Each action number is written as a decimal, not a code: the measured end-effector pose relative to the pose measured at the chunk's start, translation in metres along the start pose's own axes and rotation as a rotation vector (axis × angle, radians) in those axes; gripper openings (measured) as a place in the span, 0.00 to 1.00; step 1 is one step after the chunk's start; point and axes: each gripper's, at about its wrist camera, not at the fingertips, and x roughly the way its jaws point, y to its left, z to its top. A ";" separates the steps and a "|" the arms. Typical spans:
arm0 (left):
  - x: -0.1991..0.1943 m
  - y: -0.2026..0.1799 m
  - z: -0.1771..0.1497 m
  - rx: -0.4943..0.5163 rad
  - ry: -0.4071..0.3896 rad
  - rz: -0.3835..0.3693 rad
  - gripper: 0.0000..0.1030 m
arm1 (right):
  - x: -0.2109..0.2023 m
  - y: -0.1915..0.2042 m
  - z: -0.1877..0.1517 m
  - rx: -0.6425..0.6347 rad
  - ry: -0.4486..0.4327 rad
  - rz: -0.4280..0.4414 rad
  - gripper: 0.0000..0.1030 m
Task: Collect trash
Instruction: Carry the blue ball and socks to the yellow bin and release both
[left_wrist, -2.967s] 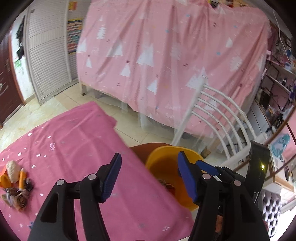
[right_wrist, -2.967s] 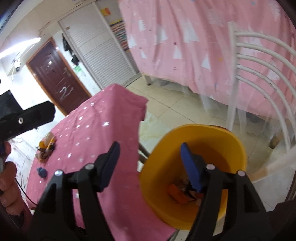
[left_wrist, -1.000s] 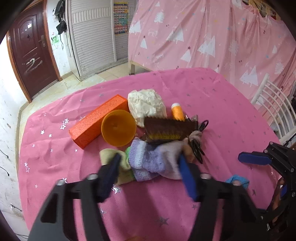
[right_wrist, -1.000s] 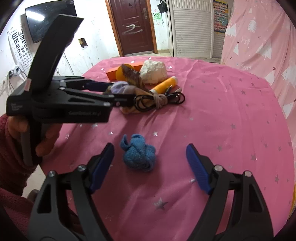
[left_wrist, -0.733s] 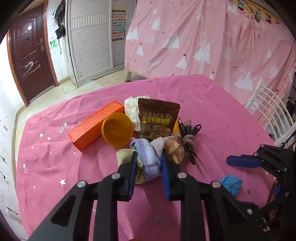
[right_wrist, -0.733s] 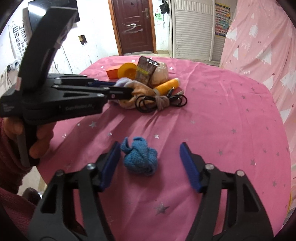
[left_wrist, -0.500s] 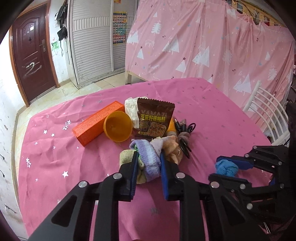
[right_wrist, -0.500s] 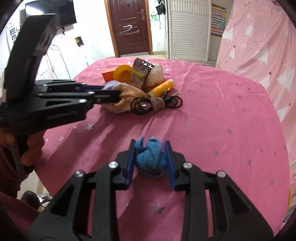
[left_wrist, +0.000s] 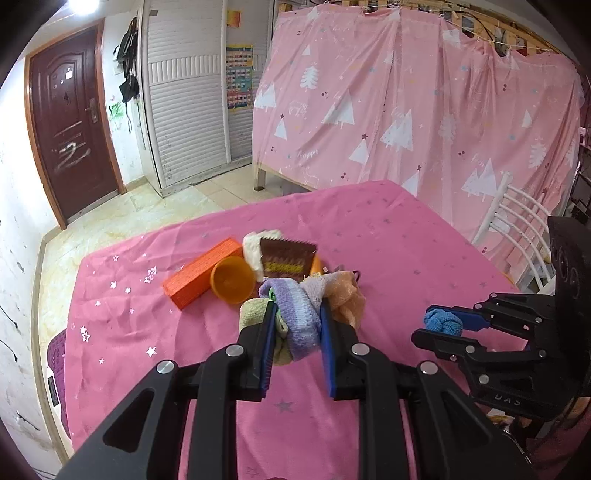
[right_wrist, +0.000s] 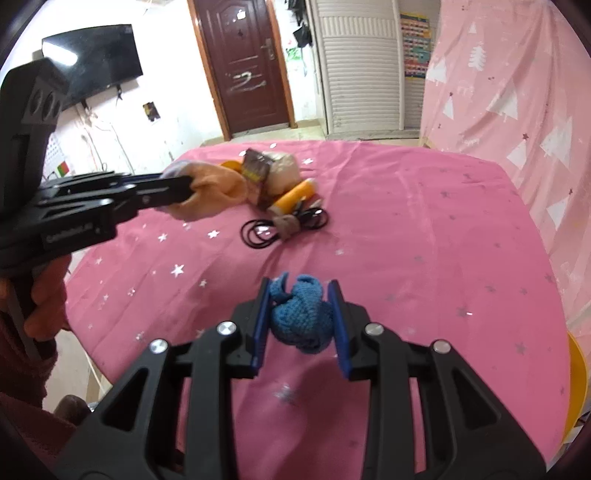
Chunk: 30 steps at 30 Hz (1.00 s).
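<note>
**Two-handed pickup: both items gripped, carry to the bin pending.**
The left gripper (left_wrist: 297, 325) is clamped on a striped knit sock (left_wrist: 301, 314) beside the clutter pile; the right gripper (right_wrist: 299, 314) is clamped on a blue knit ball (right_wrist: 301, 317) near the table's front edge. Next, probably, a carry to the yellow bin (right_wrist: 576, 384) at far right. The pink starred tablecloth (right_wrist: 424, 221) faces a brown door (right_wrist: 245, 66).

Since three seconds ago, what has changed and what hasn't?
Both grippers swung from the yellow bin to the table. The left gripper closed on the striped sock bundle; the right gripper closed on the blue knitted ball. Orange box and cables stayed put.
</note>
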 end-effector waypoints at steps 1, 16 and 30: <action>-0.002 -0.004 0.002 0.004 -0.002 -0.002 0.15 | -0.002 -0.003 -0.001 0.007 -0.006 -0.003 0.28; 0.003 -0.099 0.031 0.118 -0.018 -0.078 0.15 | -0.053 -0.090 -0.020 0.187 -0.112 -0.075 0.28; 0.023 -0.162 0.037 0.195 0.012 -0.129 0.15 | -0.085 -0.149 -0.047 0.293 -0.166 -0.145 0.28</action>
